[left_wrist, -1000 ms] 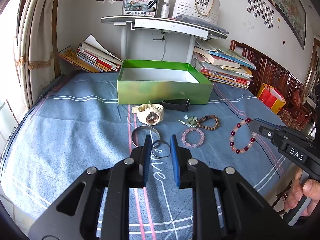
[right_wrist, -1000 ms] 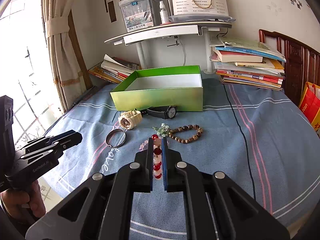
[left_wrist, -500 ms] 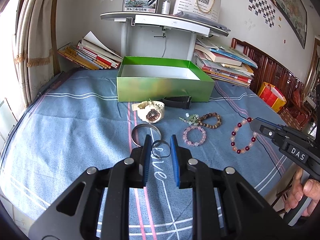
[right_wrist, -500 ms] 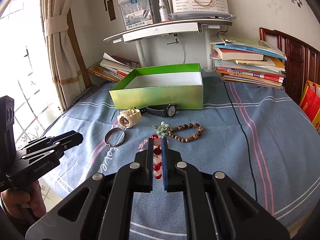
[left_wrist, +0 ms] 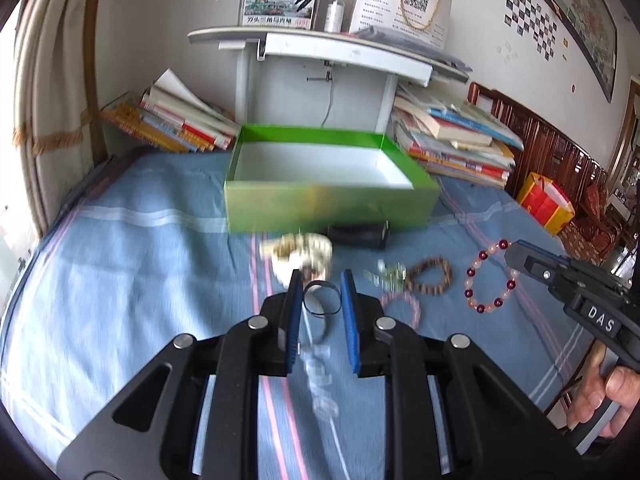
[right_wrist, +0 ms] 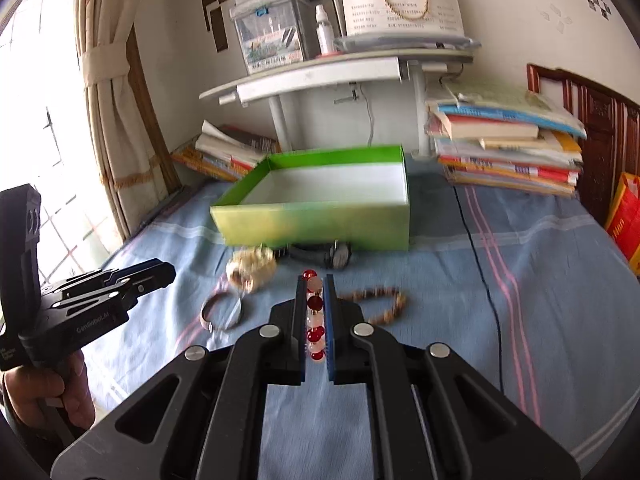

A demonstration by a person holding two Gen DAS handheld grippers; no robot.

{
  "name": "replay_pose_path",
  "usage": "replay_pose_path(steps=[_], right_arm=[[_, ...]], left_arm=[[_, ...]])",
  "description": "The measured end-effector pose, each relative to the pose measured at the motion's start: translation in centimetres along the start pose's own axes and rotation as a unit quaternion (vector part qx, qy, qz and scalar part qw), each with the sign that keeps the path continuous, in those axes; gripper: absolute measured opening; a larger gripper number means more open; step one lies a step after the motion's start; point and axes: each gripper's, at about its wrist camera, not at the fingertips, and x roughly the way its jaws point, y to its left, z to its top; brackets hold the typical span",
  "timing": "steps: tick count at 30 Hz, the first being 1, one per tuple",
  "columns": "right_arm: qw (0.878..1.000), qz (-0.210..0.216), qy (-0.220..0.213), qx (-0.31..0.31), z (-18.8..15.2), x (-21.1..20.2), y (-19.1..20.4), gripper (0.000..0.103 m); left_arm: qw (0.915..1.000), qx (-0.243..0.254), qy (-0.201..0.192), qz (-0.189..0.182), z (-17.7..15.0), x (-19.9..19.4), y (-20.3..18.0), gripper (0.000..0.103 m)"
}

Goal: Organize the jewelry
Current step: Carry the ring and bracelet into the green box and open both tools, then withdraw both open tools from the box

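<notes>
My left gripper [left_wrist: 320, 282] is shut on a thin black ring [left_wrist: 320, 300], held off the blue cloth between its blue pads. My right gripper [right_wrist: 314, 285] is shut on a red and pink bead bracelet [right_wrist: 315, 316]. In the left wrist view that bracelet [left_wrist: 490, 276] hangs from the right gripper's tip. An open green box [left_wrist: 328, 204] with a white inside stands ahead of both grippers and looks empty. On the cloth in front of it lie a cream watch [left_wrist: 300, 254], a black watch [left_wrist: 360, 234], a brown bead bracelet [left_wrist: 434, 274], a pink bracelet [left_wrist: 400, 306] and a silver bangle [right_wrist: 222, 312].
A small green trinket [left_wrist: 390, 278] lies beside the brown bracelet. Stacks of books [right_wrist: 508, 148] flank a grey raised shelf [right_wrist: 340, 72] behind the box. A black cable [right_wrist: 486, 280] runs across the cloth on the right. A hand holds each gripper's handle at the frame edges.
Both grippers have moved forward toward the green box, carrying the black ring and the red and pink bracelet. The jewelry on the cloth now lies closer under the fingertips.
</notes>
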Motion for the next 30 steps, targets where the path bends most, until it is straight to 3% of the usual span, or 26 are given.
replay_pose_path(steps=[11,18,21,22,23,24,25,27,30], right_arm=[[0.999,0.011,-0.039,-0.001,8.9,7.8,-2.1,0.008],[0.999,0.009,-0.021,0.025,10.0,14.8,-4.4,0.008],[1.0,0.004,-0.017,0.026,9.8,15.5,-4.8,0.008],[0.999,0.001,-0.023,0.027,9.8,15.5,-5.0,0.02],[0.999,-0.002,-0.028,0.029,9.8,15.5,-5.1,0.051],[0.998,-0.015,-0.041,0.036,9.8,15.1,-5.3,0.064],[0.997,-0.02,-0.057,0.039,9.7,14.6,-5.3,0.069],[0.995,-0.024,-0.088,0.041,9.9,13.4,-5.4,0.069],[0.99,-0.035,-0.119,0.064,10.2,10.8,-5.9,0.069]], left_arm=[[0.9995,-0.002,-0.007,0.03,11.2,9.3,1.8,0.019],[0.9985,-0.015,0.013,0.052,13.0,16.1,3.4,0.019],[0.998,-0.021,0.022,0.056,12.6,17.8,4.2,0.02],[0.9976,-0.016,0.019,0.065,12.5,18.1,4.3,0.023],[0.997,-0.01,0.006,0.077,12.4,18.0,4.3,0.044],[0.9962,-0.007,-0.005,0.086,12.3,17.8,4.3,0.074],[0.9943,-0.004,-0.031,0.101,12.4,17.0,4.4,0.081],[0.9917,-0.006,-0.071,0.108,12.7,15.2,4.7,0.082],[0.9891,-0.024,-0.098,0.107,13.1,12.6,5.5,0.082]])
